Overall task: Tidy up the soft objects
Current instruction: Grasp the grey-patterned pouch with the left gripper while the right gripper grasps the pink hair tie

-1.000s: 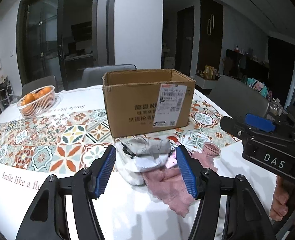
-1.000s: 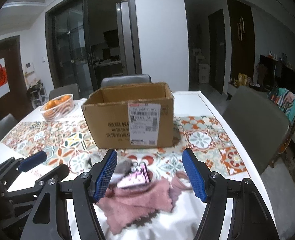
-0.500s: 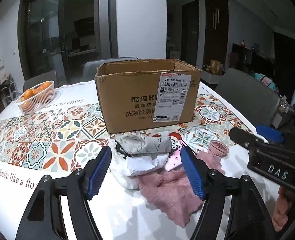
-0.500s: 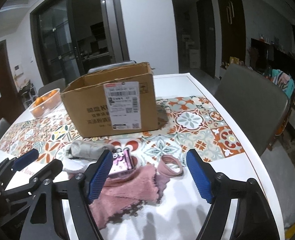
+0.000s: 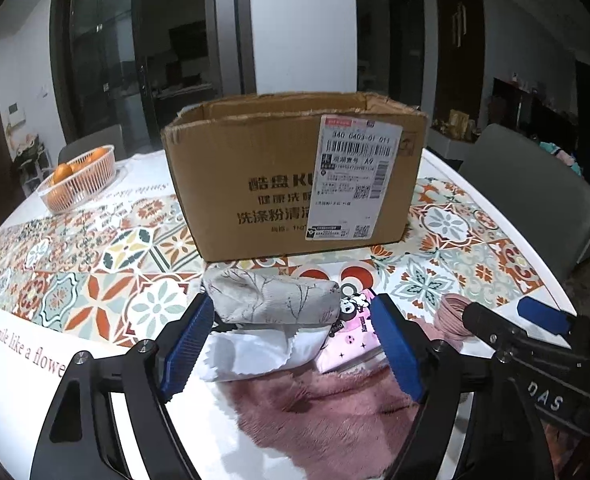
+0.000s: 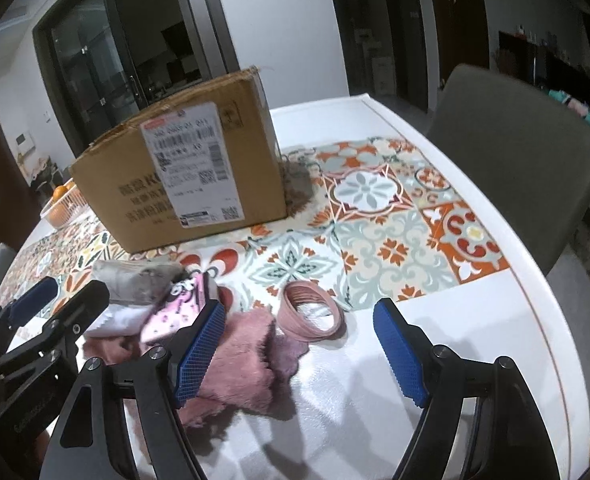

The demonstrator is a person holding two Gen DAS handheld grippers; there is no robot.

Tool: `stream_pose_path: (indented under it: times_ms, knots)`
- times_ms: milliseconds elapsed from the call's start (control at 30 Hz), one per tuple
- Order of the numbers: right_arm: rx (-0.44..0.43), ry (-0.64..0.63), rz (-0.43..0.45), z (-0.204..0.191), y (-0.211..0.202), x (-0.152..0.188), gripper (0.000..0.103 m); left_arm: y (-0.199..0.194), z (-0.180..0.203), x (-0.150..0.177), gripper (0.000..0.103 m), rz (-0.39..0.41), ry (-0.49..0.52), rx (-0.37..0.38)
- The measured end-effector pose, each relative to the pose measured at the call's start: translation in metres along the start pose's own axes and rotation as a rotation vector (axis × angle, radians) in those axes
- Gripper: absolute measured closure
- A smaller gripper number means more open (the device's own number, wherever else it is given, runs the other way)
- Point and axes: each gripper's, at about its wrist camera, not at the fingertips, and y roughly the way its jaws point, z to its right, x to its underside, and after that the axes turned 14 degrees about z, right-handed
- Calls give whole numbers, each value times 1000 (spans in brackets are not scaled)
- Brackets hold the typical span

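While we are hovering low over the tabletop (image 5: 107,364), the left hand-held gripper (image 5: 291,348) is sitting released, its 2 blue pads spread on either side of a heap of soft things. The grey patterned cloth roll (image 5: 271,298) is lying on top of a white cloth (image 5: 255,354), with a pink cartoon-print pouch (image 5: 347,332) just beside them and a fuzzy pink towel (image 5: 319,408) spreading out nearest to us. None of these is touching the pads as far as we can tell.

The right hand-held gripper (image 6: 301,354) is also standing released, jaws wide apart. Its left pad is hanging over the edge of the fuzzy pink towel (image 6: 243,364), and a pink coiled hair band (image 6: 313,316) is lying flat on the tabletop (image 6: 455,320) just beyond the gap between the pads, touching the towel's corner.

Behind the heap, an open cardboard box (image 5: 295,176) with a shipping label is standing upright on the patterned tile runner (image 5: 107,256). A white basket of oranges (image 5: 81,178) is sitting well apart at the far left. A grey chair (image 6: 515,152) is standing at the right edge.
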Motion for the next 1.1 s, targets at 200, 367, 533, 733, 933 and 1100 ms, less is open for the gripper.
stream_pose_path:
  times_ms: [200,367,533,733,933,1100]
  knots:
    - [-11,27,-28,5,15,5,25,18,5,2,16,-19,17,-36]
    - [-8,38,-45,8,25,9,25,32,8,5,15,-40,40,-67]
    - [-5,52,-58,12,32,10,25,44,12,7,15,-58,49,-85]
    - [0,47,-64,12,38,10,25,54,17,11,18,-72,89,-102]
    - [21,34,-70,11,41,12,27,58,14,18,39,-80,89,-94]
    - [40,11,-78,11,43,16,47,56,12,19,53,-60,82,-84]
